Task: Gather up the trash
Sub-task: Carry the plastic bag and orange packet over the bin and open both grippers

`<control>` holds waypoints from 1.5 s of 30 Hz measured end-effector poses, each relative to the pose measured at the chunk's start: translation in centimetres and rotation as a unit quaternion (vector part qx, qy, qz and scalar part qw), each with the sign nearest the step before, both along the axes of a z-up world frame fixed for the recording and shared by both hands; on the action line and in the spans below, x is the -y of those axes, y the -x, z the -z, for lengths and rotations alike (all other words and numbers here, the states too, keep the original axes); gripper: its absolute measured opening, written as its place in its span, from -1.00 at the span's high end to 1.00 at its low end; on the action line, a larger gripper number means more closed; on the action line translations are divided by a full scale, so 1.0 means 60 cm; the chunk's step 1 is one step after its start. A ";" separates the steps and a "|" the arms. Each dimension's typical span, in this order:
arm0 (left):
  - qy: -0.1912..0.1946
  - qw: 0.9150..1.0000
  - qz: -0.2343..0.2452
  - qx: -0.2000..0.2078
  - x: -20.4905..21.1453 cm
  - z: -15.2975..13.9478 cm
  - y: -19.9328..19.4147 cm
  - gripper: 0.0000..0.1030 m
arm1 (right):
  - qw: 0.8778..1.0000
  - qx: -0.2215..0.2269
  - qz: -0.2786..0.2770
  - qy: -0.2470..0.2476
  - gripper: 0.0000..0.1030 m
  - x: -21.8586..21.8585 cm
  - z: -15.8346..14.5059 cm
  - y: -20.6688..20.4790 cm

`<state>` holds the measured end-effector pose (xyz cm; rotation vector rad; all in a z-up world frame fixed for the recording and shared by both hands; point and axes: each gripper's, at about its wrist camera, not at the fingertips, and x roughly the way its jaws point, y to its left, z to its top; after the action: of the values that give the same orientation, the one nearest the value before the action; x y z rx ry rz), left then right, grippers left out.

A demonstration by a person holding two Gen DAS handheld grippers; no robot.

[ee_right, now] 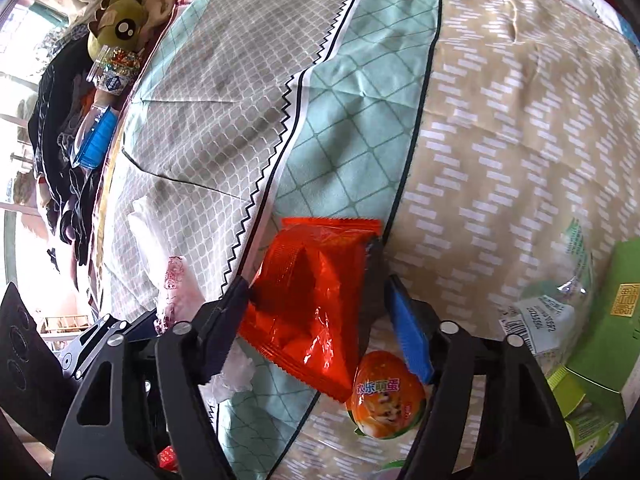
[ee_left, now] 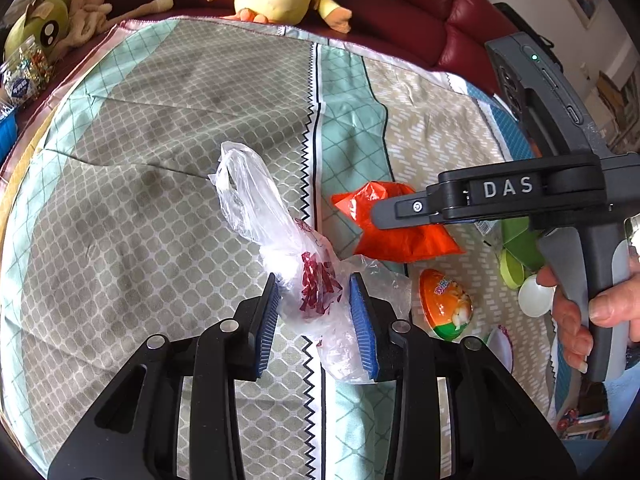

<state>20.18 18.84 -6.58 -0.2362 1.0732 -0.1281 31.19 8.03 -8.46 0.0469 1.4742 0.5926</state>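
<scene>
We hold the crumpled clear plastic bag with red print (ee_left: pixel 296 264) pinched between the blue ribbed pads of the left gripper (ee_left: pixel 314 312), its loose handle trailing up over the quilted patchwork cloth (ee_left: pixel 140 168). The right gripper (ee_right: pixel 316 312) straddles the glossy orange foil snack wrapper (ee_right: pixel 316 300): one pad touches its left edge, the other stands just beside its right edge, so we judge the grip not yet made.

The risks: the foil is slick and puffed, so it may squirt out sideways as the pads meet, or the fingertips may snag the soft cloth beneath. The thin film bag could slide through the left pads if we tug it. The smooth orange egg-shaped capsule (ee_right: pixel 386 396), just beside the right finger, looks ready to roll if nudged.
</scene>
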 end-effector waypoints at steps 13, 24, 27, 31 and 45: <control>0.000 0.999 0.038 0.024 0.075 -0.043 -0.003 0.31 | 0.997 0.067 0.021 -0.008 0.49 0.099 -0.084 0.045; 0.015 0.988 0.139 0.069 0.251 -0.105 0.021 0.31 | 0.987 0.111 0.110 -0.027 0.49 0.321 -0.172 0.117; 0.019 0.981 0.177 0.074 0.319 -0.114 0.032 0.31 | 0.982 0.116 0.150 -0.024 0.49 0.403 -0.178 0.142; 0.016 0.971 0.226 0.079 0.412 -0.123 0.047 0.30 | 0.971 0.119 0.206 -0.023 0.49 0.518 -0.177 0.182; -0.005 0.925 0.375 0.058 0.721 -0.107 0.097 0.30 | 0.914 0.129 0.385 -0.014 0.48 0.876 -0.150 0.351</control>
<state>14.38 -24.44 -0.19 0.2033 0.9986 -0.8153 10.14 -44.50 0.52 0.5297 1.0669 -0.0296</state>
